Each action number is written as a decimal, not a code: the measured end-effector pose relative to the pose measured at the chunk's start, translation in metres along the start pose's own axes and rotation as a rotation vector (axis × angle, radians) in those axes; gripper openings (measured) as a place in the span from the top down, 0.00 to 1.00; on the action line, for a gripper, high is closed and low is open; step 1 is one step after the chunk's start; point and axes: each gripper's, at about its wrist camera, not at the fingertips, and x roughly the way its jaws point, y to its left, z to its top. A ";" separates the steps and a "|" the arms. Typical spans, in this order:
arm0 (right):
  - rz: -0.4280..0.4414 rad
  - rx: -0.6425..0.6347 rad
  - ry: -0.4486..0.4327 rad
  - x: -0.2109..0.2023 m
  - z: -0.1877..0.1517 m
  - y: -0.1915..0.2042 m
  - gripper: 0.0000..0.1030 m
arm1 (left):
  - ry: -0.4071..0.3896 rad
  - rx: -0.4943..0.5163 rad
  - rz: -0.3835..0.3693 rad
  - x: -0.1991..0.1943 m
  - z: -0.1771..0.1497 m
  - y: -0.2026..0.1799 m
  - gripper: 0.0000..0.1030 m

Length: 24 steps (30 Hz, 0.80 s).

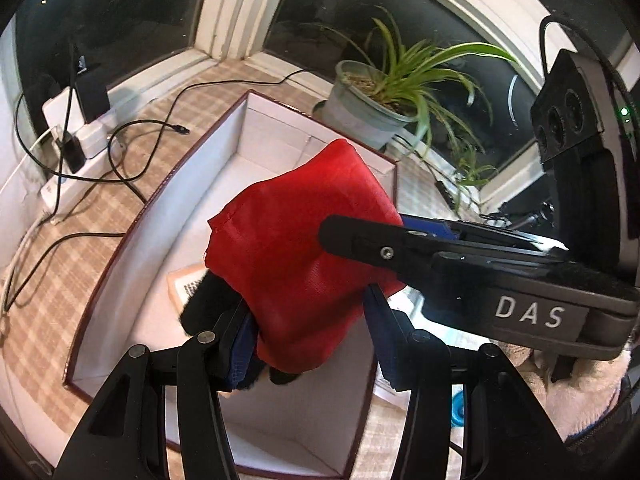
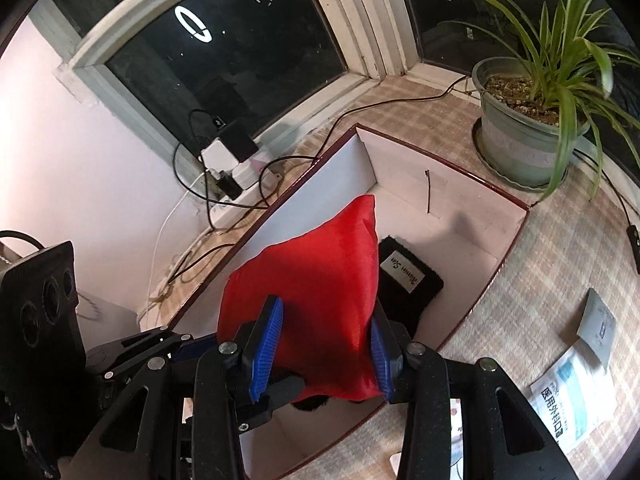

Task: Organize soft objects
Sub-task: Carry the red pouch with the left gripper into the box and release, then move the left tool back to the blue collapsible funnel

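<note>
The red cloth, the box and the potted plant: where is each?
red cloth (image 2: 320, 280), right wrist view, middle of the fabric.
box (image 2: 404, 160), right wrist view, bare inner back wall.
potted plant (image 2: 516, 148), right wrist view, side of its pot.

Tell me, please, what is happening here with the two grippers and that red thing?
A person is working two handheld grippers, and both are clamped on one red fabric item: the left gripper and the right gripper grip it from opposite sides. They hold it over an open white-lined box on a checked cloth by the window. A black folded item with a white label already lies in the box. The red item is not yet set down.
</note>
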 end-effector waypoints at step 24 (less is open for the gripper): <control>-0.179 0.050 -0.255 -0.191 -0.095 -0.076 0.41 | -0.077 0.082 0.011 -0.052 -0.040 -0.033 0.52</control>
